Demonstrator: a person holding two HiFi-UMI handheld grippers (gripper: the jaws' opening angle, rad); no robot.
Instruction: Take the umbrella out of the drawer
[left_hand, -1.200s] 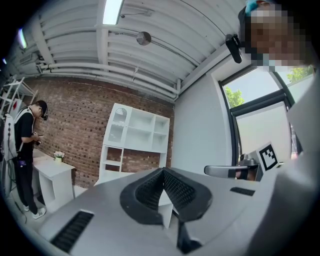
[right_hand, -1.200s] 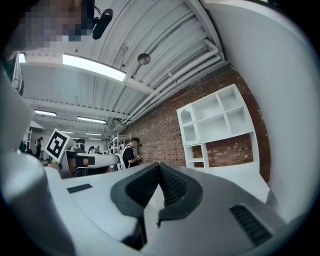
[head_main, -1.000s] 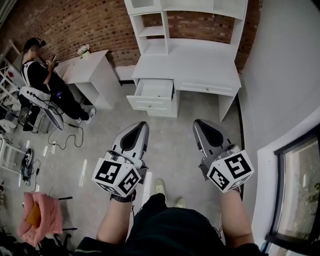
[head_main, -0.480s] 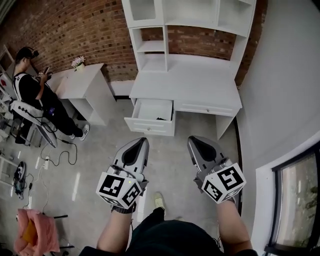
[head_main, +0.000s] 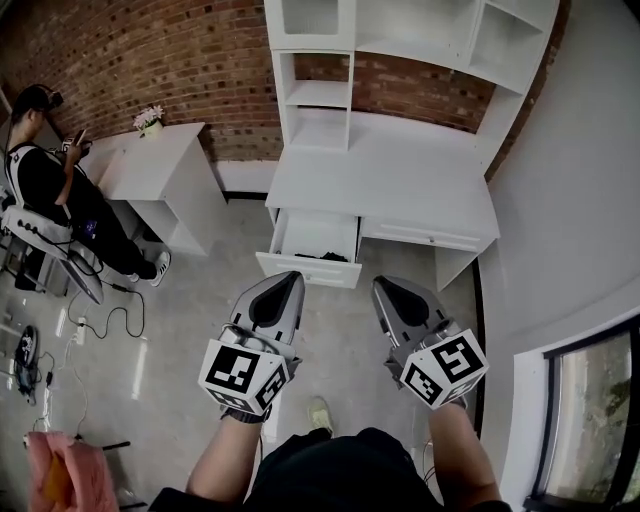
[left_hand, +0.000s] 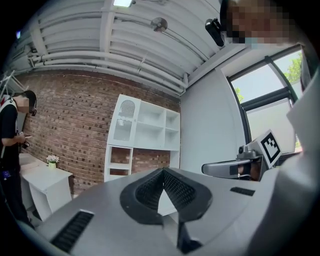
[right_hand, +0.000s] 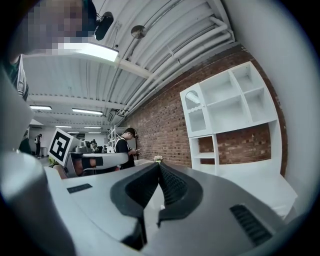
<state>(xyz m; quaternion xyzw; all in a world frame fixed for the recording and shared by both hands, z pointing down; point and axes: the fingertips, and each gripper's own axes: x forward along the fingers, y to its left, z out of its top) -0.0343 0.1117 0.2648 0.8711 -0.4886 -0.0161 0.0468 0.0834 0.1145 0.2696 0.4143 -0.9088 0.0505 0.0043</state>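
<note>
The white desk (head_main: 400, 180) with its shelf unit stands against the brick wall. Its left drawer (head_main: 308, 269) is pulled open, and a small dark thing (head_main: 323, 257), too small to make out, lies at the drawer's front. My left gripper (head_main: 292, 279) is shut and empty, its tip just short of the drawer front. My right gripper (head_main: 383, 286) is shut and empty too, beside it under the desk's closed right drawer (head_main: 425, 237). In the left gripper view the left gripper (left_hand: 163, 171) has its tips together. In the right gripper view the right gripper (right_hand: 159, 165) points level at the shelf unit (right_hand: 227, 107).
A person (head_main: 50, 190) sits at a smaller white desk (head_main: 150, 165) at the left, with a flower pot (head_main: 148, 118) on it. Cables (head_main: 100, 300) lie on the floor there. A pink cloth (head_main: 60, 475) is at the bottom left. A white wall and a window (head_main: 590, 420) close the right side.
Both grippers have moved forward together toward the desk. The open drawer, well ahead of the tips earlier, now sits right in front of them. Both stayed shut.
</note>
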